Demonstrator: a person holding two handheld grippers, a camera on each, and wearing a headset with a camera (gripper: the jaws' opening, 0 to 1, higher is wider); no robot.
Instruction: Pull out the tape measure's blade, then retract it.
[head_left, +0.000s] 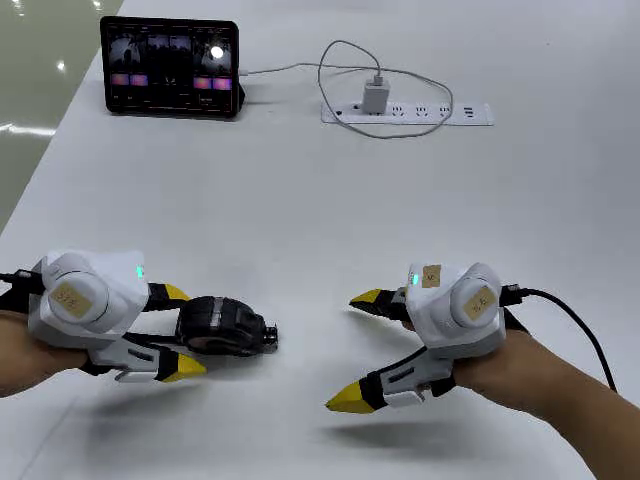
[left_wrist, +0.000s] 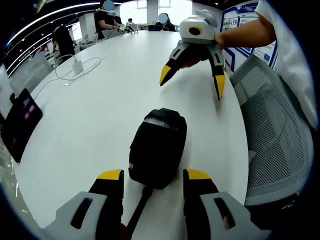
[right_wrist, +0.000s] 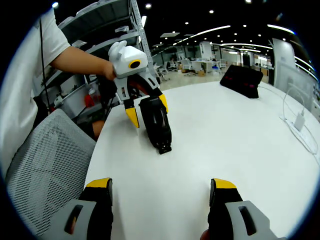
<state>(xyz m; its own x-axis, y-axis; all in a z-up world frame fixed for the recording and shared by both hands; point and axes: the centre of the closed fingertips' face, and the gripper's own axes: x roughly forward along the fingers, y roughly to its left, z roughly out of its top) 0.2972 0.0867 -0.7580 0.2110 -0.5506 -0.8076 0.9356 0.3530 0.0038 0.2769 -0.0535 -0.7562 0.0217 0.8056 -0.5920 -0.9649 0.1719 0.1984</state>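
Bright, even overhead light falls on the glossy white bench (head_left: 330, 200), casting soft grey shadows just under the white, yellow-tipped left hand-held gripper (head_left: 185, 330) and the matching right hand-held gripper (head_left: 352, 350). Lamp glints spot the green floor (head_left: 40, 90) far beyond the left one. Both gripper views bow at their edges; the head view is sharp.

Tape measure (head_left: 222, 325): black, rounded case.
Blade: wound in, with just the hook end at the case mouth.
Pose: upright on its narrow base, mouth pointing away from the left hand-held gripper (head_left: 183, 330).
Place: on the white tabletop (head_left: 320, 220), between that gripper's jaws; contact unclear.
Strap: black, trailing from the rear.
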